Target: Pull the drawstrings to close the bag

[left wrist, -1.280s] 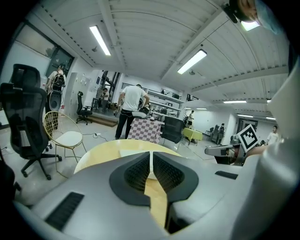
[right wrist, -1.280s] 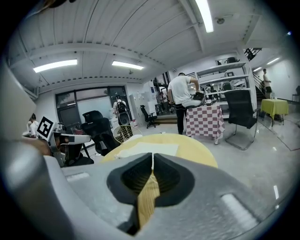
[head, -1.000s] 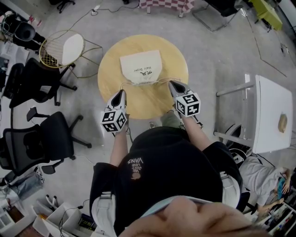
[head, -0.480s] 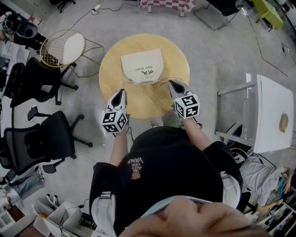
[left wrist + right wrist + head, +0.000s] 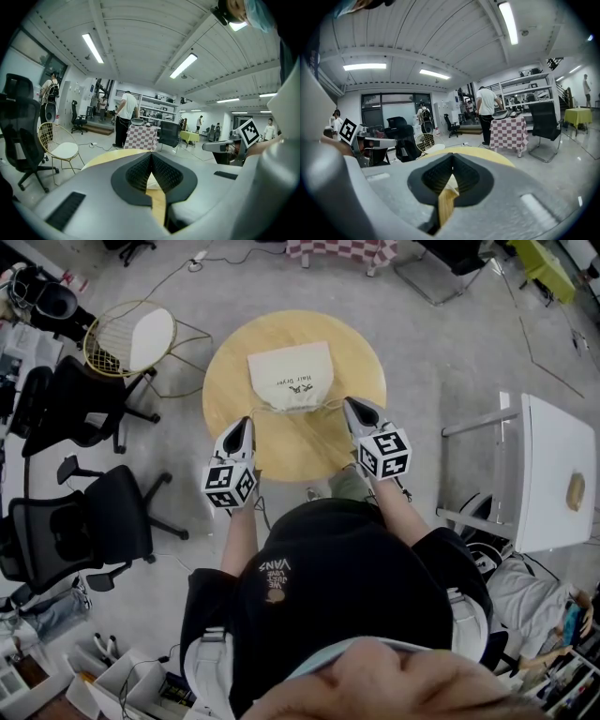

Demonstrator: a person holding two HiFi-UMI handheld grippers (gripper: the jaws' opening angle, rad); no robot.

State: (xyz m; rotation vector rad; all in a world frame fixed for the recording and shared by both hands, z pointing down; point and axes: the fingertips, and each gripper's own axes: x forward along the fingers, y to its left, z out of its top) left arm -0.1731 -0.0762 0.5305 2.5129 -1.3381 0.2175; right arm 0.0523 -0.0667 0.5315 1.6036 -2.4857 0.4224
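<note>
Bag: a cream drawstring bag lies flat near the middle of the round wooden table, with its mouth towards the person.
Drawstrings: a thin left drawstring and right drawstring run out from the two corners of the mouth, one to each gripper tip.
Left gripper: the left gripper sits over the near left part of the table. Its jaws are pressed together in its own view. The cord is too fine to see between the pads, but the head view shows it ending at the tip, so it appears pinched.
Right gripper: the right gripper sits over the near right part of the table. Its jaws are likewise pressed together, and its cord appears to be caught at the tip.
Done so far: both cords look gripped, and the mouth edge is narrower than the far end of the bag, which suggests some gathering.
Left to do: the mouth is not yet drawn into a tight bunch. The cords probably need pulling further apart and away from the bag until the opening cinches.
</note>
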